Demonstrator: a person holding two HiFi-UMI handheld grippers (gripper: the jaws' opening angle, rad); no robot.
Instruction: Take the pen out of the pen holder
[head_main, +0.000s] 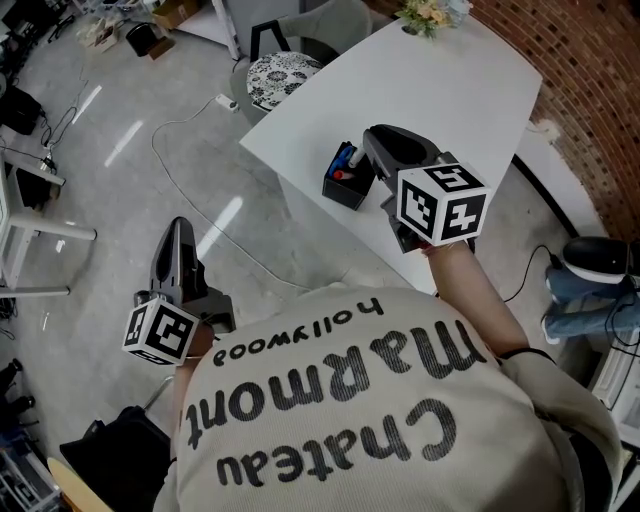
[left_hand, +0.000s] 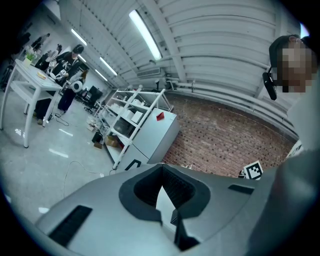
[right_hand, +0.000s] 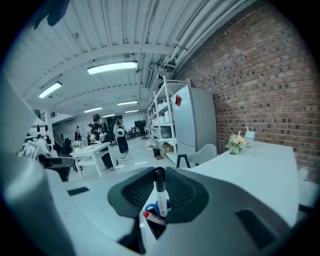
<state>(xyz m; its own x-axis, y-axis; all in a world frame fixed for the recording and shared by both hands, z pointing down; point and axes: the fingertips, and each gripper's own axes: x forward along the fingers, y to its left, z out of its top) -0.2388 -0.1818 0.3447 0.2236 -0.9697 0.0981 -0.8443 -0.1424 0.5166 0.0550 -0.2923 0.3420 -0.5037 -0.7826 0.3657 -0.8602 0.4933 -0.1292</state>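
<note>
white black-capped pen (right_hand: 161, 200) stands clenched in the right tool (right_hand: 159, 173), just above the pen holder (head_main: 345, 188).

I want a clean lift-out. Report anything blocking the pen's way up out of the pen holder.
Nothing visible does. The right tool grips the pen upright near its capped end, with open air above. The other items in the pen holder sit low beside it.

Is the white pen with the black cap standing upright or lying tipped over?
Upright: the white black-capped pen stands vertical, clamped between the right gripper's jaws.
</note>
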